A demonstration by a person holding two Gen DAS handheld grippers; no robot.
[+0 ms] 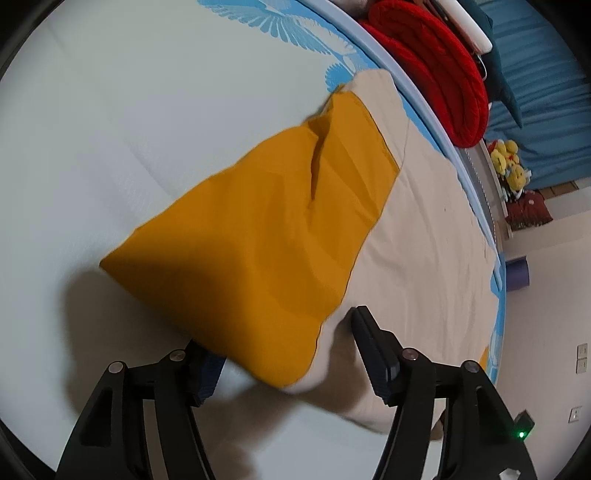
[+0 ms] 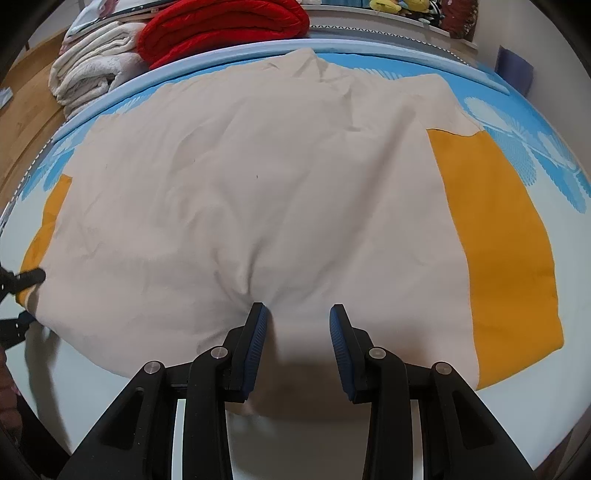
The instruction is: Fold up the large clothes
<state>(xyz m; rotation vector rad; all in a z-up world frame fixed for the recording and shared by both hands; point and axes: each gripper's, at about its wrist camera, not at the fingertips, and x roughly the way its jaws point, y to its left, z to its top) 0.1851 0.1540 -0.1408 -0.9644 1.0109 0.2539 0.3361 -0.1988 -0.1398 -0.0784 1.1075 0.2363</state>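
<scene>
Across the bed's [image 2: 110, 387] near edge lies a soft, creased beige garment with mustard-yellow sleeves [image 2: 258, 184]. Both the left gripper [image 1: 280, 354] and the right gripper [image 2: 298, 317] tilt down, released, straddling cloth.

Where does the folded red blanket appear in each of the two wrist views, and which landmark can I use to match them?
Left wrist view: the red blanket lies at the top right, beyond the edge of the bed.
Right wrist view: the red blanket lies at the top, left of centre, beside a folded cream blanket.
Shared landmark: the beige garment with mustard-yellow sleeves, spread on the bed just in front of the blanket.
</scene>
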